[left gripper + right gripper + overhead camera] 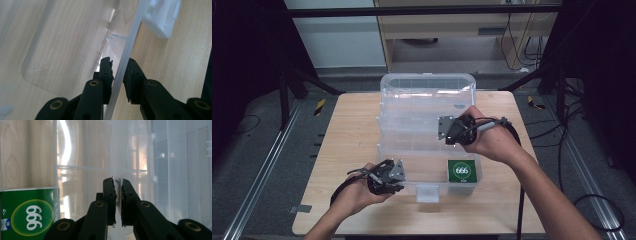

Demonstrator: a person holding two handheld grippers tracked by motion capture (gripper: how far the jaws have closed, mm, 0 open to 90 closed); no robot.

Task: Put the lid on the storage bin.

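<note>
A clear plastic tiered organiser box (427,92) stands open in the middle of the wooden table (352,130). In its lowest tray, at the right, lies a green pack (461,170) with a round "666" mark, also seen as the green pack (27,213). My left gripper (398,183) is shut on the front wall (130,42) of the lowest tray, one jaw inside and one outside, at the left gripper (119,66). My right gripper (452,141) reaches into the stepped trays from the right. There the right gripper (118,182) is shut on a thin clear tray wall (117,150).
The box's white latch (427,192) hangs at the front centre, close to the left gripper, and shows as the latch (162,17). Bare wood lies left and right of the box. Dark floor, cables and metal rails surround the table.
</note>
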